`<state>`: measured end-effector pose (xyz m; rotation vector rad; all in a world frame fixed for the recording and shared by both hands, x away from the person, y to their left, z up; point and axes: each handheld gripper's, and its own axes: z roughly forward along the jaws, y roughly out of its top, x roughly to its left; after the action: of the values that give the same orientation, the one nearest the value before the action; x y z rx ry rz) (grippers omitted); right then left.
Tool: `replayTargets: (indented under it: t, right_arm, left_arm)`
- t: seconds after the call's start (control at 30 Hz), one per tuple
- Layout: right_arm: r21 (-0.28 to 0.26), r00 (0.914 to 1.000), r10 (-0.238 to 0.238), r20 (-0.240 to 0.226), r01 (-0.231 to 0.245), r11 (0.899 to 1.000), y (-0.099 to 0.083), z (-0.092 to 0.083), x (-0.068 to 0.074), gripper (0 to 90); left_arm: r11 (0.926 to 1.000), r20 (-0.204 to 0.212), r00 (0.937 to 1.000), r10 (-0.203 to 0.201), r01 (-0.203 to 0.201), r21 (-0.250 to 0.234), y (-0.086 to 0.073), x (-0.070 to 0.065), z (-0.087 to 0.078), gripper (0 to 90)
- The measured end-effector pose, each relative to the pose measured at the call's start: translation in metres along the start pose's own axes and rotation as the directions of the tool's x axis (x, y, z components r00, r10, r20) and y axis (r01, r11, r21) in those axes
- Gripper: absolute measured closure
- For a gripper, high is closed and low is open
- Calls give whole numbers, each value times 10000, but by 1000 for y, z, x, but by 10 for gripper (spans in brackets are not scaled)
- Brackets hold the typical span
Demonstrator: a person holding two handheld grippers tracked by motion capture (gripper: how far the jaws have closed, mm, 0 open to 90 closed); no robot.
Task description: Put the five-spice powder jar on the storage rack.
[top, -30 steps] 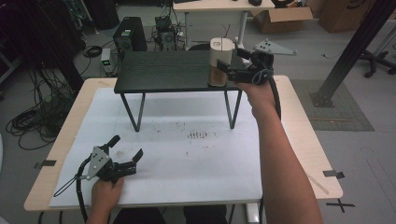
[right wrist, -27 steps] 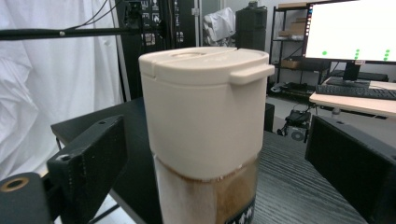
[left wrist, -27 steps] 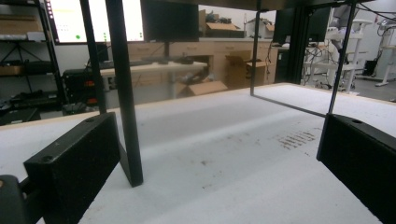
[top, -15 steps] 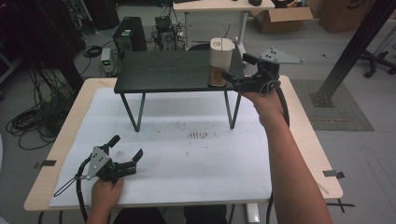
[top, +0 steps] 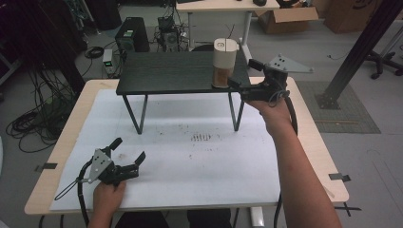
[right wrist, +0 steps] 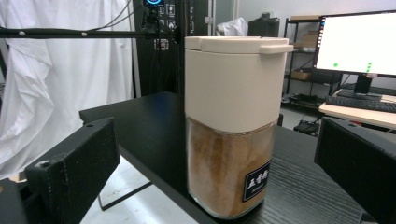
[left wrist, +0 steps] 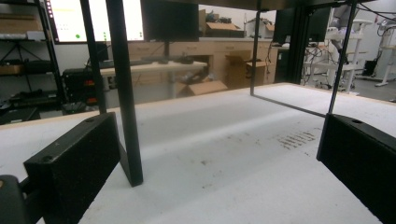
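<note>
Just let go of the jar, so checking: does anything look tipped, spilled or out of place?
Mostly fine. The spice jar stands upright with its lid shut, but very near the front edge of the black shelf. The right hand-held gripper has just opened, jaws clear of it. Dark specks mark the white table sheet.

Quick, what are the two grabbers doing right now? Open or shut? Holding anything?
Left gripper: open, holding nothing, low over the white table.
Right gripper: open, jaws just spread, off the spice jar on the black shelf.

1 spice jar [right wrist: 231,126], 1 black stand [top: 166,73], 2 grippers
</note>
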<state>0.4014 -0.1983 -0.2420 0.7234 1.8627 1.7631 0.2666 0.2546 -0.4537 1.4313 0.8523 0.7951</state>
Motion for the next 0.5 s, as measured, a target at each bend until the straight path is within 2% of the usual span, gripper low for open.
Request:
replayTargets:
  t: [0.5]
  right_arm:
    - [-286,9979,19,-642,-37,9996,-16,-13,16,0]
  left_arm:
    - [10000,2,10000,3,-3,-4,0,0,0,2]
